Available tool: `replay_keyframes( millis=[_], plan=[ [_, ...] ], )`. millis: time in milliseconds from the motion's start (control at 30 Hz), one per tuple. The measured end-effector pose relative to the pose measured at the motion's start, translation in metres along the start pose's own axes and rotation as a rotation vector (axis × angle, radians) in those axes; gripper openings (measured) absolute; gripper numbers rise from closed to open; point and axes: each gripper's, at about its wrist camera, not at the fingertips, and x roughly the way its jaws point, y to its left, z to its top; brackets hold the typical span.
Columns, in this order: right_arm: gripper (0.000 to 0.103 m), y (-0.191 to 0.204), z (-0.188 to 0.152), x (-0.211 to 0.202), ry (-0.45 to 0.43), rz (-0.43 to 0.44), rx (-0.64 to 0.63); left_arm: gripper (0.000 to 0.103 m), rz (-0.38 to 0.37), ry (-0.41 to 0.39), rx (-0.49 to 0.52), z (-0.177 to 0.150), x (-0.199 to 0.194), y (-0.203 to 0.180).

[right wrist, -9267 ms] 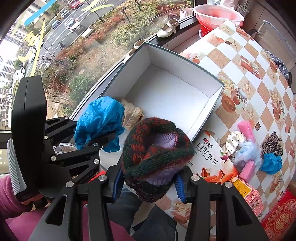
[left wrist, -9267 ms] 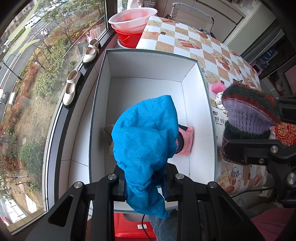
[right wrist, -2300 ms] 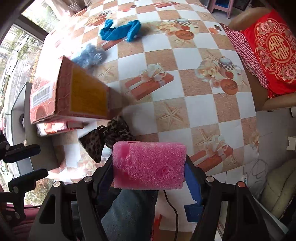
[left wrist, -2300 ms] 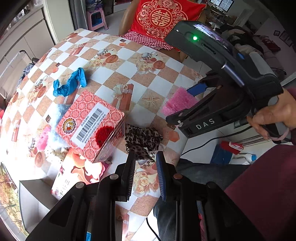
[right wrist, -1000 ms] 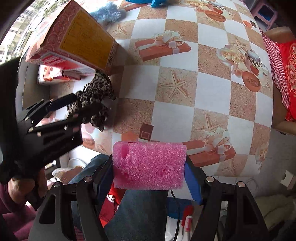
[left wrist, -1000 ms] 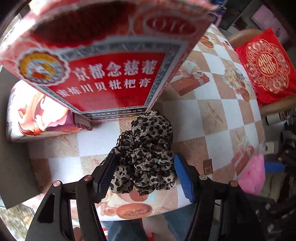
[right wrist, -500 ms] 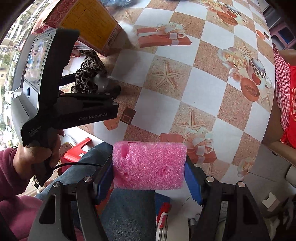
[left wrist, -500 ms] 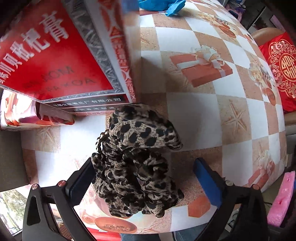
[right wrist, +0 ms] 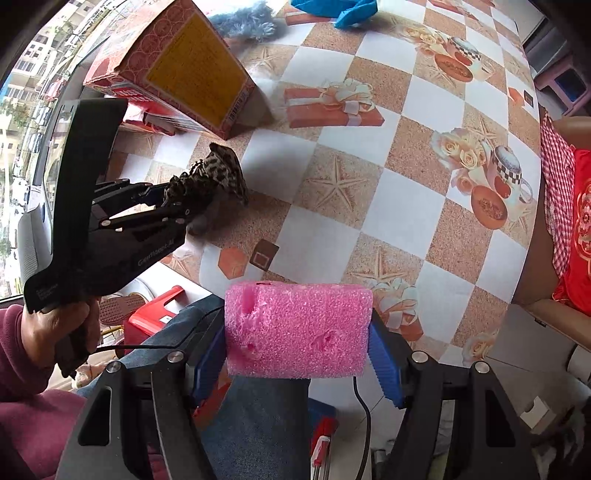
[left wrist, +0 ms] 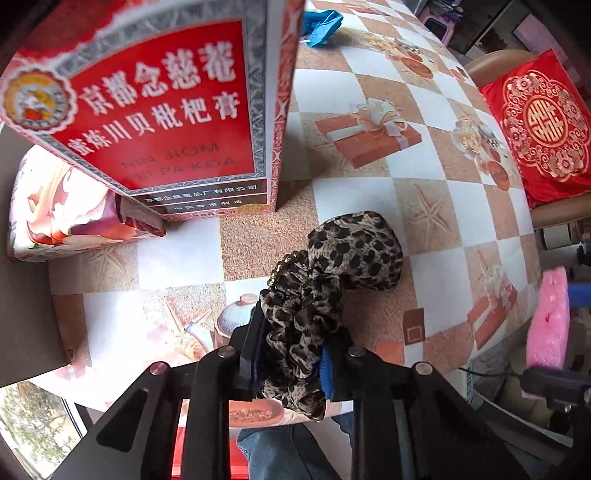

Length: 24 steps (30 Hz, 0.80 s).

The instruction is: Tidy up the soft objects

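Two grips: left gripper (left wrist: 291, 354), jaws just closed, pinches leopard scrunchie (left wrist: 332, 280) near table's (left wrist: 424, 206) front edge; half a second ago they straddled it. Right gripper (right wrist: 297, 354) clamps pink foam block (right wrist: 297, 330) beyond that edge. Red carton (left wrist: 159, 110) stands just behind scrunchie. Checkered tablecloth; blue cloth (right wrist: 332, 11) far side.

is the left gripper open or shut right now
Shut on the leopard-print scrunchie. The left gripper has just been closing, and its pads now pinch the bunched fabric, whose far end rests on the table.
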Motion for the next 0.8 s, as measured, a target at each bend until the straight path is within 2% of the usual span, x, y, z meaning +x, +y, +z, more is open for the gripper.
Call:
replay_keyframes(
  millis=[233,333,400,467,633,800],
  plan=[
    [0.071,0.025,0.011,-0.006,-0.028,0.011,-0.06,0.026,-0.036,-0.014,0.036,-0.001,-0.038,-0.002],
    [0.071,0.04,0.019,-0.011,-0.04,0.03,-0.096,0.026,-0.017,-0.046,0.014,-0.001,-0.059,0.002],
    [0.071,0.052,0.026,-0.017,-0.055,0.042,-0.127,0.026,0.003,-0.075,-0.007,-0.017,-0.085,0.001],
    [0.071,0.067,0.033,-0.022,-0.071,0.054,-0.16,0.026,0.021,-0.102,-0.036,-0.031,-0.104,0.01],
    [0.071,0.112,0.052,-0.039,-0.122,0.078,-0.244,0.026,0.077,-0.16,-0.112,-0.037,-0.136,0.045],
    [0.071,0.161,0.074,-0.045,-0.156,0.091,-0.3,0.026,0.116,-0.208,-0.173,-0.051,-0.167,0.096]
  ],
)
